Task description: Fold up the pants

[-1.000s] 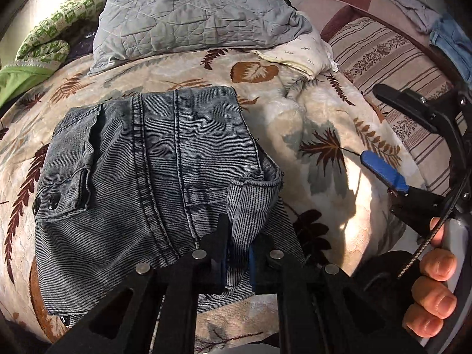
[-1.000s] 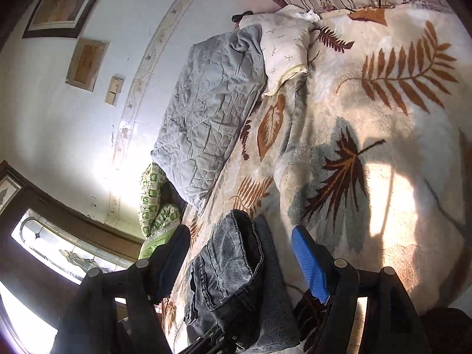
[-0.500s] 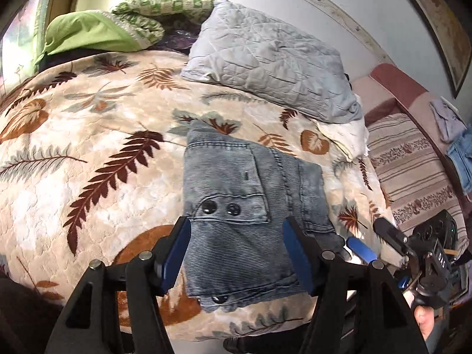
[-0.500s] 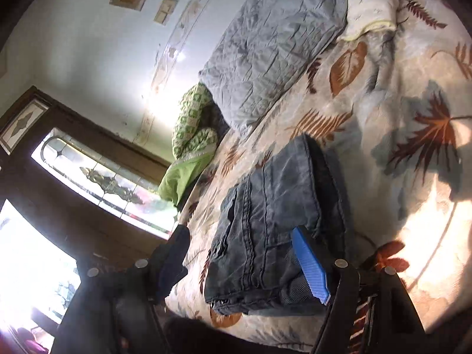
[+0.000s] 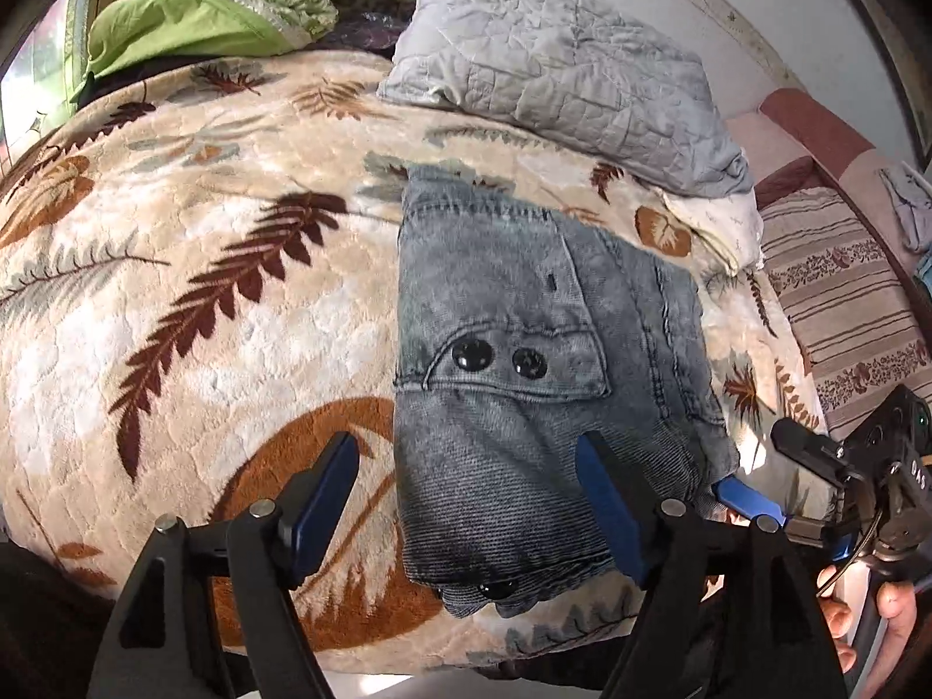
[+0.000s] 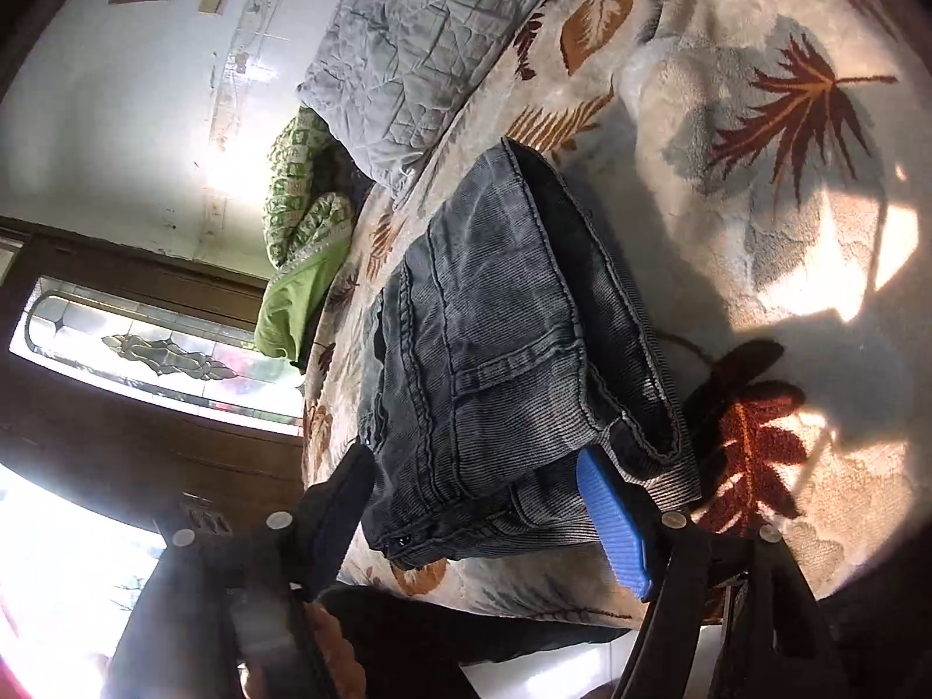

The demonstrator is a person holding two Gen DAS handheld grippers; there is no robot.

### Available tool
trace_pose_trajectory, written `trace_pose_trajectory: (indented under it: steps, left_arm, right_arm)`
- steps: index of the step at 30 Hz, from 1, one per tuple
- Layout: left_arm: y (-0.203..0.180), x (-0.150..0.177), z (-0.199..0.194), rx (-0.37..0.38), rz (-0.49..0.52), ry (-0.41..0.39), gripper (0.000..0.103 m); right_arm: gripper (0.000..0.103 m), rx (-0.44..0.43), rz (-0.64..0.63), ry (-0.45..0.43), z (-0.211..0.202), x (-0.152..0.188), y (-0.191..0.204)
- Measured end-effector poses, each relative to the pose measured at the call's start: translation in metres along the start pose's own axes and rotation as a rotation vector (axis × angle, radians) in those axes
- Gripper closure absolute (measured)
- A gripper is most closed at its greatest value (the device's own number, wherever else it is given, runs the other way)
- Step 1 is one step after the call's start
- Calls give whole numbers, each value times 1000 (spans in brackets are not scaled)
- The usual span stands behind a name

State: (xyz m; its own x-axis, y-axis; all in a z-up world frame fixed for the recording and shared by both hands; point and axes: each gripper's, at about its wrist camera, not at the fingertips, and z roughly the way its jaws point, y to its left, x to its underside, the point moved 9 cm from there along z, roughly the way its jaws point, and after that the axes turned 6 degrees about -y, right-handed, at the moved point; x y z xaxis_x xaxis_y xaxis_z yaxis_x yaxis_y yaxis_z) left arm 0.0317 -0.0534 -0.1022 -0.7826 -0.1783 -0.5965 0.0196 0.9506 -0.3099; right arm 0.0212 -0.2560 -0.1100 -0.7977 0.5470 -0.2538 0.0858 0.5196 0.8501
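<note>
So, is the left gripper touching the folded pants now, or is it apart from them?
Cannot tell. In the left wrist view the left gripper has just been opening and clamps nothing, but its right finger overlaps the folded pants, so no gap or contact shows.

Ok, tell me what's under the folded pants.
The folded pants lie on the leaf-print blanket, which shows all around them. The blanket directly beneath is covered, so anything there can't be seen.

My bed wears a leaf-print blanket (image 5: 192, 314). Beyond it, a grey quilted pillow (image 5: 559, 76) leans against the white wall (image 6: 116, 87); beside the wall, a leaded-glass window (image 6: 145, 349) glows, sun patching the blanket.
</note>
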Motion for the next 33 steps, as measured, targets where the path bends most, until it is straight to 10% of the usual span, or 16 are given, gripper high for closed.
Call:
trace_pose_trajectory:
  steps: [7, 12, 19, 22, 24, 33]
  left_arm:
    - [5, 8, 9, -3, -24, -7, 20]
    - [8, 8, 8, 0, -29, -6, 17]
    - [0, -21, -28, -36, 17, -162, 17]
    - [3, 8, 18, -126, 111, 23, 16]
    - [10, 9, 19, -118, 71, -8, 13]
    - [11, 8, 21, -110, 58, -1, 13]
  right_arm:
    - [33, 33, 133, -26, 17, -10, -15]
    - [97, 165, 22, -13, 25, -12, -19]
    - [98, 327, -321, -132, -6, -1, 28]
    - [93, 414, -310, -64, 14, 6, -5]
    - [93, 395, -261, -38, 20, 9, -20]
    - [47, 349, -299, -195, -44, -33, 26]
